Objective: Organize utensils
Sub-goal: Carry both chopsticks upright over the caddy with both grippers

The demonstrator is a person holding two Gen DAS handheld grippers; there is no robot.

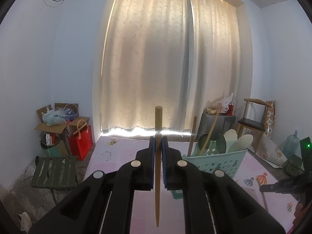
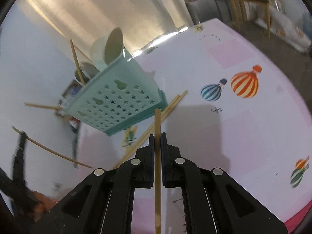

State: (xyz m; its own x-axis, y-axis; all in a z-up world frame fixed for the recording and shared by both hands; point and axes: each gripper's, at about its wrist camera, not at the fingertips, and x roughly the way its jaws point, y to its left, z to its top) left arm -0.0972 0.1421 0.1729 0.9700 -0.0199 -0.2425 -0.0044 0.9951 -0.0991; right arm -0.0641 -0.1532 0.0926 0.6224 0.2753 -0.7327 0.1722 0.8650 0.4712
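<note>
My left gripper (image 1: 158, 139) is shut on a wooden chopstick (image 1: 158, 120) that stands upright between the blue pads. To its right a teal perforated basket (image 1: 214, 162) holds green and cream spoons (image 1: 232, 139) and a wooden stick (image 1: 209, 131). My right gripper (image 2: 157, 136) is shut on a second chopstick (image 2: 157, 120) and points down at the table just right of the basket (image 2: 117, 105). Loose chopsticks (image 2: 169, 107) lie on the mat beside the basket. At the left edge of the right wrist view, a blurred dark shape carries another chopstick (image 2: 48, 150).
The table has a pink mat (image 2: 243, 128) printed with balloons. Around it I see a wooden chair (image 1: 253, 119), a folding stool (image 1: 53, 172), a red bag (image 1: 81, 141), cardboard boxes (image 1: 52, 125), a water bottle (image 1: 291, 143) and curtains (image 1: 169, 58).
</note>
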